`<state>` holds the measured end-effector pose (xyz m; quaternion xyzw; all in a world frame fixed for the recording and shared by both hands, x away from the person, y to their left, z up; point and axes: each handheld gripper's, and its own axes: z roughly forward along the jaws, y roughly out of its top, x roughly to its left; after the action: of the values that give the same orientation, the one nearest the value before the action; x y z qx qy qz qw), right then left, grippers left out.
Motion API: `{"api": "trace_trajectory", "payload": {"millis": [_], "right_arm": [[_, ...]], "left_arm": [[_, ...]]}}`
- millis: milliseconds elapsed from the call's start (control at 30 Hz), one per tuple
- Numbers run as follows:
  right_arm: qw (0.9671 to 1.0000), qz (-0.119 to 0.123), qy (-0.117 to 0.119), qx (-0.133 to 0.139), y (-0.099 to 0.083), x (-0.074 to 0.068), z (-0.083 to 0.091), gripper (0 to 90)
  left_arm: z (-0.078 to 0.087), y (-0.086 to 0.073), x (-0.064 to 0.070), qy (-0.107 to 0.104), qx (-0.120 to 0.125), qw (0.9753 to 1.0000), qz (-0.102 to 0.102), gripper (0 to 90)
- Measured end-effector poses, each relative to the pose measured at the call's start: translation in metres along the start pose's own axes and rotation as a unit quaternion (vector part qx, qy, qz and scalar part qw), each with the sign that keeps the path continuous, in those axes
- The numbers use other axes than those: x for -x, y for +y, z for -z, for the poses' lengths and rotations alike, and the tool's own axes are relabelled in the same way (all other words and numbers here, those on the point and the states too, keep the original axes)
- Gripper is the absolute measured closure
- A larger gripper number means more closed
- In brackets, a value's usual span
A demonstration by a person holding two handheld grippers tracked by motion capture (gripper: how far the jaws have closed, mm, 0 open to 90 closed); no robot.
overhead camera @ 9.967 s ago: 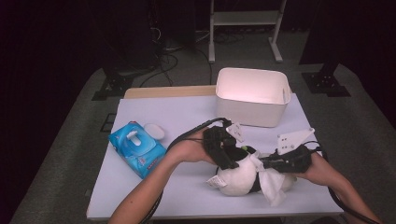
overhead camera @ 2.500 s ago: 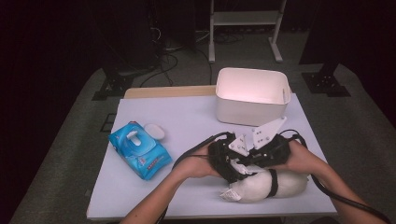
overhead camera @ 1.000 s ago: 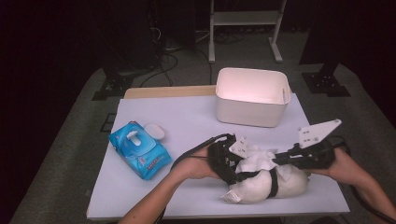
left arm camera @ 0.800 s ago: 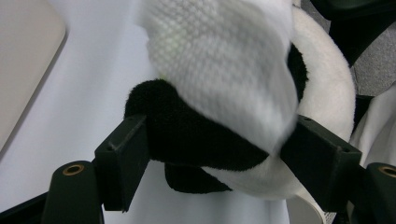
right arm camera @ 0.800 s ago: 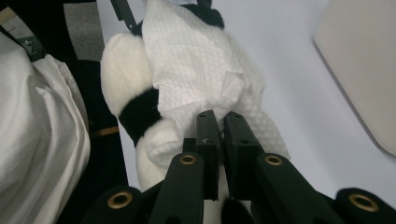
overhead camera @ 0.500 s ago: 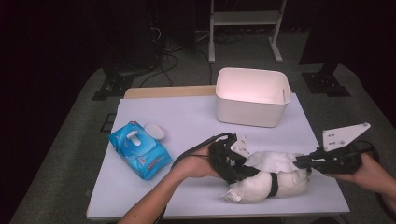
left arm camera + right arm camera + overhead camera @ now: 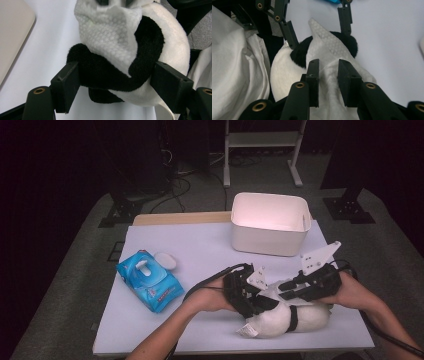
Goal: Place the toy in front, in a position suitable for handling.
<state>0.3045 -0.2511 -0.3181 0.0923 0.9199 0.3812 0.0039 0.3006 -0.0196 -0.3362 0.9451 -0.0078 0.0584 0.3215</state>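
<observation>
A black-and-white panda plush (image 7: 280,320) lies at the table's front right. My left gripper (image 7: 246,294) is shut on it: in the left gripper view its jaws press a black furry part of the plush (image 7: 110,75) from both sides. A white textured wipe (image 7: 110,35) is draped over the plush. My right gripper (image 7: 292,291) comes in from the right and is shut on that wipe (image 7: 329,45), which is bunched between its jaws (image 7: 328,72) and rests on the plush's white body (image 7: 284,75).
A blue wipes packet (image 7: 149,281) lies at the left with a small white oval lid (image 7: 165,260) beside it. A white bin (image 7: 270,223) stands at the back right. White fabric (image 7: 232,65) hangs close on the person's side.
My right gripper, which had drawn away to the right with the wipe, has come back left onto the plush. The left gripper has kept its hold in place.
</observation>
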Motion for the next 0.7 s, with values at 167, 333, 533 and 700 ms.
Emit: {"api": "trace_trajectory", "payload": {"millis": [167,333,533,700], "right_arm": [[0.9998,-0.009,0.017,-0.009,0.006,0.004,-0.013,68.8],[0.9993,-0.018,0.031,0.011,0.006,0.008,-0.022,76.2],[0.9994,0.001,0.025,0.026,0.017,0.007,-0.032,81.8],[0.9996,0.010,0.015,0.022,0.016,0.005,-0.029,83.7]], "left_arm": [[-0.001,-0.001,0.000,0.003,0.000,1.0000,0.000,24.2],[-0.003,-0.001,0.001,0.005,-0.002,1.0000,0.000,24.2],[-0.003,-0.003,0.002,0.000,0.000,1.0000,-0.001,24.2],[-0.002,-0.005,0.002,-0.004,0.007,1.0000,0.000,24.2]]}}
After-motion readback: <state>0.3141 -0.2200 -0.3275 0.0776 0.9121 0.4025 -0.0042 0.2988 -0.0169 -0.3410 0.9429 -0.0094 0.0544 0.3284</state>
